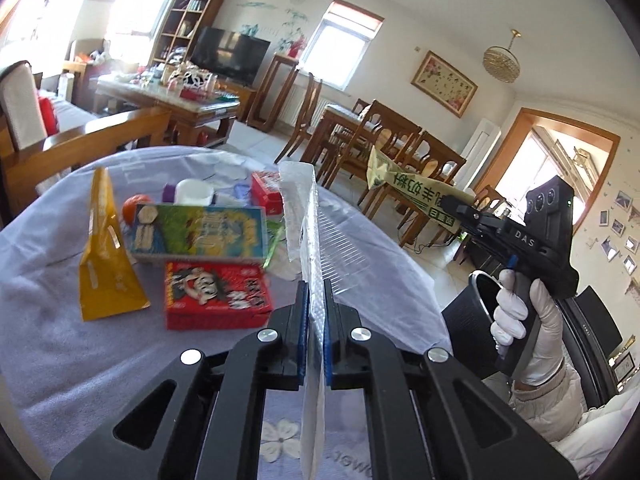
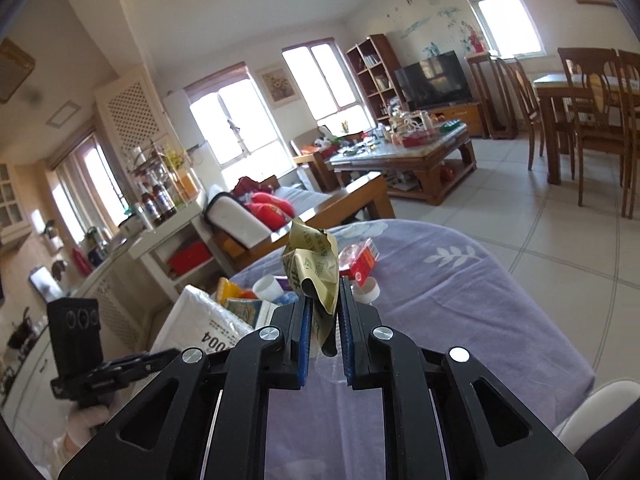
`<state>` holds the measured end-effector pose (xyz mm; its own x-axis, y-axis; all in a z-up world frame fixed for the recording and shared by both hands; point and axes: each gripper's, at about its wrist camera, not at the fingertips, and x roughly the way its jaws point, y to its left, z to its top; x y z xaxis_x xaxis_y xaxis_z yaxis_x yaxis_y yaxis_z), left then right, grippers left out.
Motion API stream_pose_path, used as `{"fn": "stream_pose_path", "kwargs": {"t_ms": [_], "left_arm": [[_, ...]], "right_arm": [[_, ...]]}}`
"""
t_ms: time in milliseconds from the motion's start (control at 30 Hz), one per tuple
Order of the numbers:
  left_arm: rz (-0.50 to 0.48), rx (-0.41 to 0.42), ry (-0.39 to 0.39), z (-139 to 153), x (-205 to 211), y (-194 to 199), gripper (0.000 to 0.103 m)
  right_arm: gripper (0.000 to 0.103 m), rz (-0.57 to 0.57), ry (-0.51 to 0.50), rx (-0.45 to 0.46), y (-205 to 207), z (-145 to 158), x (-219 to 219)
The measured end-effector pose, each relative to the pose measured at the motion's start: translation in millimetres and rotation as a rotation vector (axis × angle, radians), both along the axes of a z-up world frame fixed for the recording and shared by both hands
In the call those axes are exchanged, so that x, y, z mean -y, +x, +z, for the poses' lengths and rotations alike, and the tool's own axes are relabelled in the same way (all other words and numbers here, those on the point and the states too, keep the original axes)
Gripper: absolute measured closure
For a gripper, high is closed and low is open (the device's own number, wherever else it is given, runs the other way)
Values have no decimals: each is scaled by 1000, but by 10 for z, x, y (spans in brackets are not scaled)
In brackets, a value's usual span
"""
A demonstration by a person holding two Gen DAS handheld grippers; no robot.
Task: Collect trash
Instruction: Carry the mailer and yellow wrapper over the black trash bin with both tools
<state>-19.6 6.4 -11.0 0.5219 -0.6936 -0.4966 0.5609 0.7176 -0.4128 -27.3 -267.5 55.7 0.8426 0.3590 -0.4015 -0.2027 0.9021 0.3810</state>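
My left gripper (image 1: 316, 300) is shut on a flat clear plastic bag (image 1: 298, 208), which stands edge-on between the blue pads above the lavender-covered table (image 1: 60, 320). In the right wrist view the same bag (image 2: 196, 320) shows white with printed digits, beside the left gripper (image 2: 172, 356). My right gripper (image 2: 325, 320) is shut on a crumpled green-gold wrapper (image 2: 312, 264), held above the table. From the left wrist view that wrapper (image 1: 404, 186) hangs off the right gripper (image 1: 460, 204) past the table's right edge, with a white-gloved hand (image 1: 520, 312) on the handle.
On the cloth lie a yellow pouch (image 1: 106, 248), a red box (image 1: 216, 294), a green-blue box (image 1: 200, 234), an orange (image 1: 134, 206), a white cup (image 1: 194, 192) and another red box (image 1: 266, 192). A black ribbed bin (image 1: 476, 304) stands below the right hand. Wooden chairs stand beyond.
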Motion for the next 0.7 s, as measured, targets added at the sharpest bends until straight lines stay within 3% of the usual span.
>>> {"fn": "stream_pose_path", "kwargs": {"t_ms": [267, 467, 700], "left_arm": [[-142, 50, -45, 305, 640, -82, 96], [-335, 73, -77, 399, 1595, -159, 96], [-535, 47, -112, 289, 2659, -318, 96]], "right_arm": [[90, -100, -31, 22, -791, 271, 582], [90, -257, -134, -2, -1528, 273, 1208], [90, -468, -165, -50, -2345, 69, 2035]]}}
